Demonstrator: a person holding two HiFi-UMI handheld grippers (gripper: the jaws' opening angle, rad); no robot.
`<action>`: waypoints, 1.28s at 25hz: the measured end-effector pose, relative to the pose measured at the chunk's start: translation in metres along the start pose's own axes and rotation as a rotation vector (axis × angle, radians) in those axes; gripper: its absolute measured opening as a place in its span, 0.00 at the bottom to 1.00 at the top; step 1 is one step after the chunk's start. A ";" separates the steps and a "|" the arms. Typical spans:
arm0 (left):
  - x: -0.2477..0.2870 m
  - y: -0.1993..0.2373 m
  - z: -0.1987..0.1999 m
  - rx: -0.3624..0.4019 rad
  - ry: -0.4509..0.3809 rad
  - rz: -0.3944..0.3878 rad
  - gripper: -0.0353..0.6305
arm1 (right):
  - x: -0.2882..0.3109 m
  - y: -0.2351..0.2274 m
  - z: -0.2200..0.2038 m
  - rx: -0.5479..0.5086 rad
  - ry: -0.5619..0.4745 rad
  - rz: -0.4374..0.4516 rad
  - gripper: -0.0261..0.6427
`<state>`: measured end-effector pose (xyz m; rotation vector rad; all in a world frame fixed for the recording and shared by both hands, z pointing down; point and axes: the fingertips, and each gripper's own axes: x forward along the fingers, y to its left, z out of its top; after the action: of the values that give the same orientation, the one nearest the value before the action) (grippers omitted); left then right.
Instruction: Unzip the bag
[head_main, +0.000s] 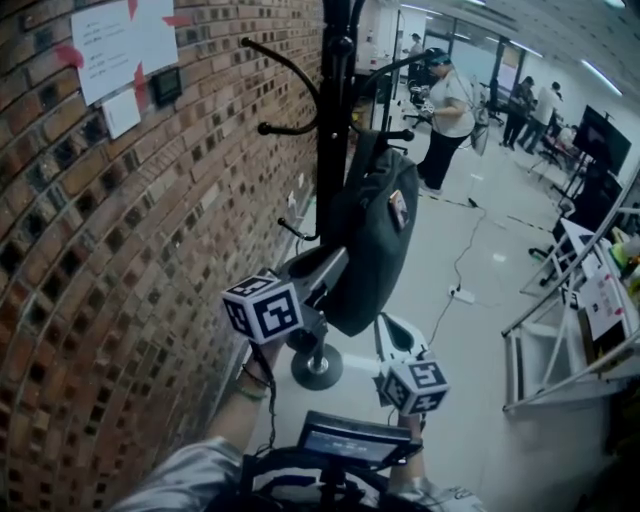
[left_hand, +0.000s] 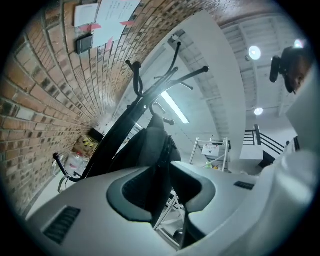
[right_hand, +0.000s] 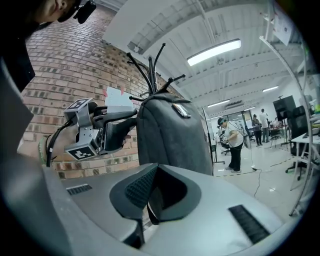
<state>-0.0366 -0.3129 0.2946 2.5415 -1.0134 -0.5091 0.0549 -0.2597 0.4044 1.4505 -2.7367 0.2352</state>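
The bag (head_main: 372, 235), a dark grey backpack, hangs upright from a hook of a black coat rack (head_main: 335, 120) and clear of the floor (head_main: 470, 400). It carries 1 small pale label (head_main: 398, 208) on its upper front.

The left gripper (left_hand: 162, 175) meets the bag's lower left side. Its fingers (left_hand: 131, 192) are drawn in on the bag, and a dark fold of the fabric runs down between the 2 pads. The right gripper (right_hand: 156, 172) comes up from under the bag's lower right corner. Its fingers (right_hand: 134, 189) are close together, and a thin dark strip (right_hand: 148, 212) that hangs from the bag's bottom edge lies between them. Whether that strip is a zip pull or a strap cannot be told. Each gripper carries 1 marker cube, the left cube (head_main: 262, 308) higher and nearer the wall, the right cube (head_main: 415, 385) lower.

The rack's round base (head_main: 317, 370) stands on the floor just beside a brick wall (head_main: 100, 250). On that wall, white papers (head_main: 125, 40) are fixed with red tape above a small dark box (head_main: 166, 85). Well behind the rack a person in a white top (head_main: 445, 110) stands on the floor, and a cable (head_main: 462, 295) trails across it. To the right is a metal frame (head_main: 570, 330).
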 end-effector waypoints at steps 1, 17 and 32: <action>0.001 0.001 0.000 -0.001 0.009 -0.003 0.21 | 0.001 0.001 -0.003 0.001 0.006 0.001 0.02; 0.018 -0.032 0.024 0.061 0.039 -0.097 0.21 | 0.013 0.008 -0.016 -0.009 0.030 -0.027 0.02; 0.020 -0.027 0.013 0.288 0.107 0.139 0.21 | 0.015 0.007 -0.025 0.001 0.057 -0.038 0.02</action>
<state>-0.0136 -0.3116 0.2673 2.6830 -1.2922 -0.1969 0.0399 -0.2641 0.4301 1.4703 -2.6628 0.2724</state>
